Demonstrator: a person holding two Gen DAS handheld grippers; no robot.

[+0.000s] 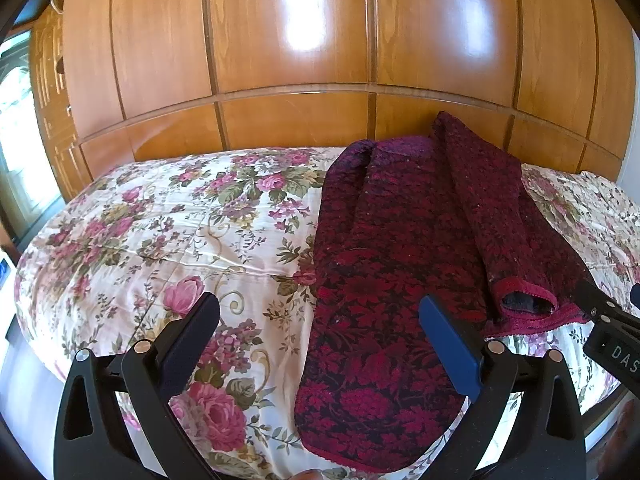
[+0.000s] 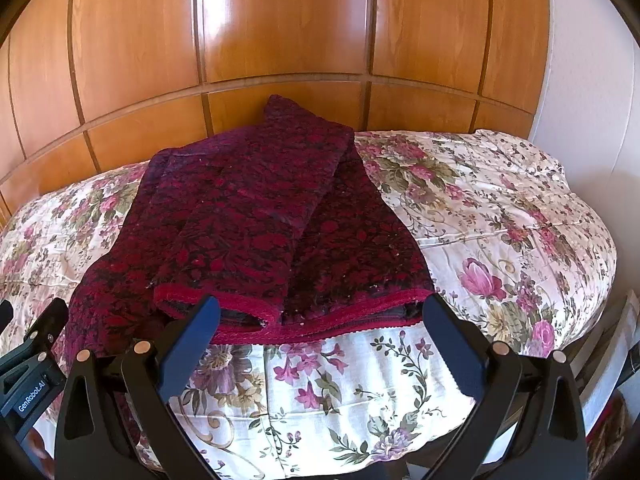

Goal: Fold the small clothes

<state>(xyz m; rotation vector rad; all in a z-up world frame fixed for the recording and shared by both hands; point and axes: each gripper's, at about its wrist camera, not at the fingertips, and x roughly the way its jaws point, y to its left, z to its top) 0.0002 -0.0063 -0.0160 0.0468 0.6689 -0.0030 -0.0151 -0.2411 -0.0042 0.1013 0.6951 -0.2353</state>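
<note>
Left gripper (image 1: 320, 332): its dark blue-padded fingers (image 1: 450, 348) are spread wide apart, holding nothing; the right-hand finger hangs over the near part of the garment, though whether it touches the cloth cannot be told.
Right gripper (image 2: 320, 330): its fingers (image 2: 192, 344) are likewise spread wide and hold nothing; both tips sit at the garment's near red hem, one at each end of it, contact unclear.
Garment (image 2: 256, 216): a dark red and black floral-patterned knitted piece of clothing with a plain red trimmed edge, lying partly folded on the bed, one long panel laid diagonally over the rest. In the left wrist view the garment (image 1: 384, 280) runs from the near edge of the bed back to the wardrobe, with an open cuff-like end at its right side.
Bed (image 2: 500, 216): covered with a cream bedspread printed with pink roses and green leaves, bare on both sides of the garment.
Background: a glossy orange-brown wooden panelled wardrobe (image 1: 304, 40) stands just behind the bed.
</note>
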